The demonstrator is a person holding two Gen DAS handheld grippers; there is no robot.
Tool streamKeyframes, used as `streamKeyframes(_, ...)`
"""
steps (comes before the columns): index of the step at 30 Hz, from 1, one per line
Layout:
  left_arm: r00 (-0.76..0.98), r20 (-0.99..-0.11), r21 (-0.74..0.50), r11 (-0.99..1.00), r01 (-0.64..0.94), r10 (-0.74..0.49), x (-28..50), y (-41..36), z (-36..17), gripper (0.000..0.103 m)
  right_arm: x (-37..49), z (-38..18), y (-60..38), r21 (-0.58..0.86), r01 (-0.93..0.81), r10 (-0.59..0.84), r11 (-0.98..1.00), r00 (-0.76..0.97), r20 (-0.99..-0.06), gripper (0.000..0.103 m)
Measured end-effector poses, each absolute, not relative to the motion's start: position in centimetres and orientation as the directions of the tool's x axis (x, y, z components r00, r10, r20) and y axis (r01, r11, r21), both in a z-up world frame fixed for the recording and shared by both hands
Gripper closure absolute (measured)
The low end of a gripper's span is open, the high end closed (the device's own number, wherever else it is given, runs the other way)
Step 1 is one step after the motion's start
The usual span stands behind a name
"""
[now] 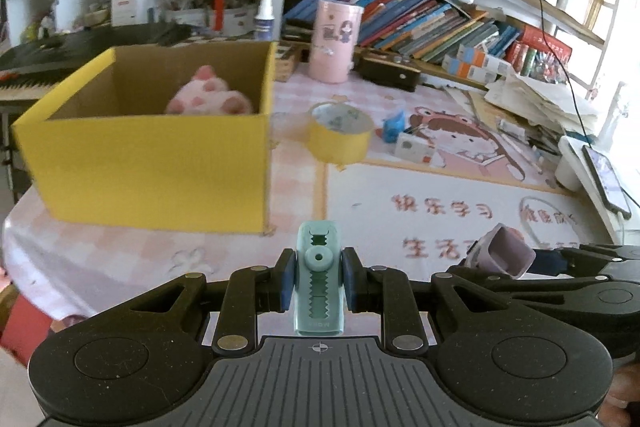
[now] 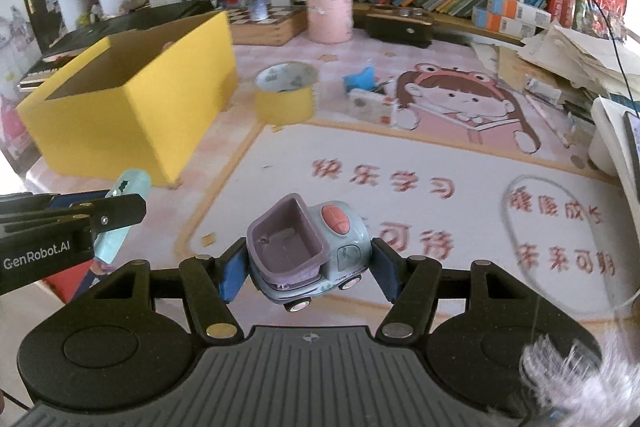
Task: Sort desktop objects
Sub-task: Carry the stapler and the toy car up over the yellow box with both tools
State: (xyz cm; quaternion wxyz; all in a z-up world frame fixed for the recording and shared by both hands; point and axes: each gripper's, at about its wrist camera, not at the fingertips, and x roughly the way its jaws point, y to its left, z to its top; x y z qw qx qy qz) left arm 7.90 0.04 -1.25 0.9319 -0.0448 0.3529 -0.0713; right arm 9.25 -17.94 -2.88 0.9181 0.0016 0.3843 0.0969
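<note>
My left gripper [image 1: 318, 281] is shut on a mint-green correction tape dispenser [image 1: 319, 277], held upright above the desk mat. The same dispenser [image 2: 122, 217] shows at the left of the right wrist view, in the left gripper's fingers. My right gripper [image 2: 310, 265] is shut on a small grey-blue toy truck [image 2: 308, 251] with a purple bed and a red button; the truck [image 1: 502, 253] also peeks in at the right of the left wrist view. A yellow cardboard box [image 1: 152, 151] stands at the left with a pink plush toy [image 1: 210, 95] inside.
A yellow tape roll [image 1: 340, 133], a blue item [image 1: 394, 127] and a small white box [image 1: 414, 147] lie on the pink cartoon desk mat [image 2: 400, 167]. A pink cylinder [image 2: 328, 1], a black case [image 2: 400, 23], book rows, paper stacks and a phone [image 1: 608, 179] line the back and right.
</note>
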Motion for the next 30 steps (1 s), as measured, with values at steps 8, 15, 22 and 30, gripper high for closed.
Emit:
streamKeyframes(8, 0.755, -0.642, -0.127, 0.989, 0.068, -0.135, 4.4, 4.6, -0.9, 0.080, 5.8, -2.6, -13.4, 0.084, -0.216, 0.213, 0.973, 0.688, -0.694, 0.042)
streamKeyframes(15, 0.771, -0.629, -0.119, 0.993, 0.029, -0.097, 1.2, 8.1, -0.6, 0.080, 3.6, -2.6, -9.6, 0.095, -0.260, 0.252, 0.961, 0.682, -0.686, 0.042)
streamKeyframes(22, 0.790, -0.611, -0.127, 0.991, -0.038, -0.049, -1.1, 11.4, -0.1, 0.080, 2.1, -2.2, -5.8, 0.084, -0.335, 0.301, 0.939, 0.674, -0.674, 0.042)
streamKeyframes(30, 0.807, -0.590, -0.140, 0.987, -0.081, -0.018, -2.3, 13.8, 0.3, 0.080, 1.8, -1.7, -3.2, 0.066, -0.386, 0.328, 0.920, 0.671, -0.665, 0.042)
